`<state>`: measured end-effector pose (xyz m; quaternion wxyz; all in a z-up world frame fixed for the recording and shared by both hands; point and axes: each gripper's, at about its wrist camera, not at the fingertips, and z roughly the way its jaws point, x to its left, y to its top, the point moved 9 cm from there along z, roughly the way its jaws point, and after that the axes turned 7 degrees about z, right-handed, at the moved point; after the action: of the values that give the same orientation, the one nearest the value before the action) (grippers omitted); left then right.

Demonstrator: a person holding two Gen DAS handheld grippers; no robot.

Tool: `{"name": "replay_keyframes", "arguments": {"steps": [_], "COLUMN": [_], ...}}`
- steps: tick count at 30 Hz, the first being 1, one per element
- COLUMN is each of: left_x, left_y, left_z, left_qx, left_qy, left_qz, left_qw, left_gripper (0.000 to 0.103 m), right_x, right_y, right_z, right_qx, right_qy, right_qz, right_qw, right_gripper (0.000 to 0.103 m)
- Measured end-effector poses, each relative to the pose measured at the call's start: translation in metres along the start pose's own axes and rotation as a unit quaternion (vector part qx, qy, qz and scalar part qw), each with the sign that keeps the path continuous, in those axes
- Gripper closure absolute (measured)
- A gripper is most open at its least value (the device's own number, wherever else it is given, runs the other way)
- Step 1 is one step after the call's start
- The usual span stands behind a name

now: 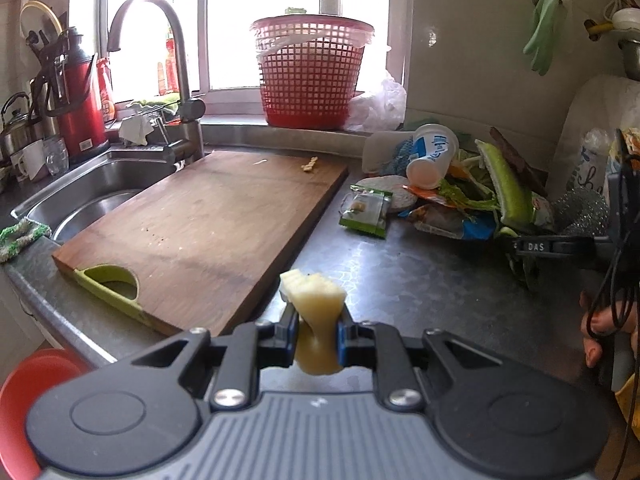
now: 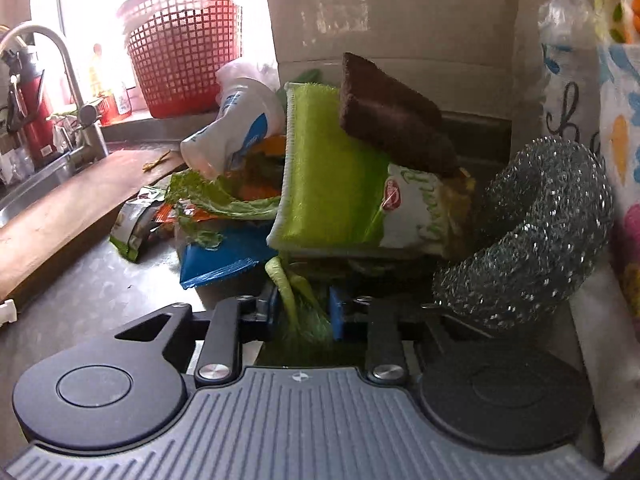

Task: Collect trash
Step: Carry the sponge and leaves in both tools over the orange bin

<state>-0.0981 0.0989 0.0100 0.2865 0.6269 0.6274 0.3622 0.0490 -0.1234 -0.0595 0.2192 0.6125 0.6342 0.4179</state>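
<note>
My left gripper [image 1: 318, 326] is shut on a pale yellow peel scrap [image 1: 316, 308] and holds it above the steel counter [image 1: 400, 280], just right of the wooden cutting board [image 1: 200, 232]. My right gripper [image 2: 302, 312] is shut on green leafy scraps [image 2: 294, 300] at the near edge of a trash pile [image 2: 280, 200]. The pile has a tipped white and blue cup [image 2: 236, 128], a green sponge cloth [image 2: 324, 176], a brown sponge [image 2: 388, 116], lettuce and wrappers. The pile also shows in the left wrist view [image 1: 472, 184], with the right gripper [image 1: 560, 246] beside it.
A red mesh basket [image 1: 312, 76] stands on the window sill. The sink [image 1: 92, 192] and tap [image 1: 176, 80] are at the left, with a red thermos [image 1: 76, 96]. A steel scourer [image 2: 528, 232] sits right of the pile. A small scrap [image 1: 310, 165] lies on the board's far end.
</note>
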Motion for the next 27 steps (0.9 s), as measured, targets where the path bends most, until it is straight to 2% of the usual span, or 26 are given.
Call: {"name": "replay_keyframes", "arguments": {"steps": [7,15,21,26,27], "left_x": [0.017,0.044,0.080,0.116,0.124], "left_y": [-0.006,-0.016,-0.026,-0.032,-0.034], "left_z": [-0.009,-0.020,-0.033,-0.051,-0.055], "left_qx": [-0.009,-0.017,-0.025,-0.036,-0.039], "left_qy": [-0.003,-0.009,-0.003,0.012,0.022], "left_qz": [-0.006,-0.018,-0.041,-0.062,-0.065], "left_qw": [0.9999,0.9997,0.9988,0.9973,0.9969], "left_gripper": [0.087,0.087,0.087,0.084,0.086], "right_x": [0.008,0.054,0.101,0.163,0.174], "right_y": [-0.003,-0.009,-0.005,-0.001,-0.001], "right_z": [-0.030,-0.075,-0.093,-0.097,-0.099], "right_qx": [-0.012,-0.011,0.018,0.050,0.053], "right_qy": [0.022,0.066,0.132,0.207,0.218], "right_qz": [0.024,0.020,0.052,0.065,0.062], "right_qw": [0.999,0.998,0.990,0.975,0.972], "right_gripper": [0.080,0.080,0.080,0.080,0.080]}}
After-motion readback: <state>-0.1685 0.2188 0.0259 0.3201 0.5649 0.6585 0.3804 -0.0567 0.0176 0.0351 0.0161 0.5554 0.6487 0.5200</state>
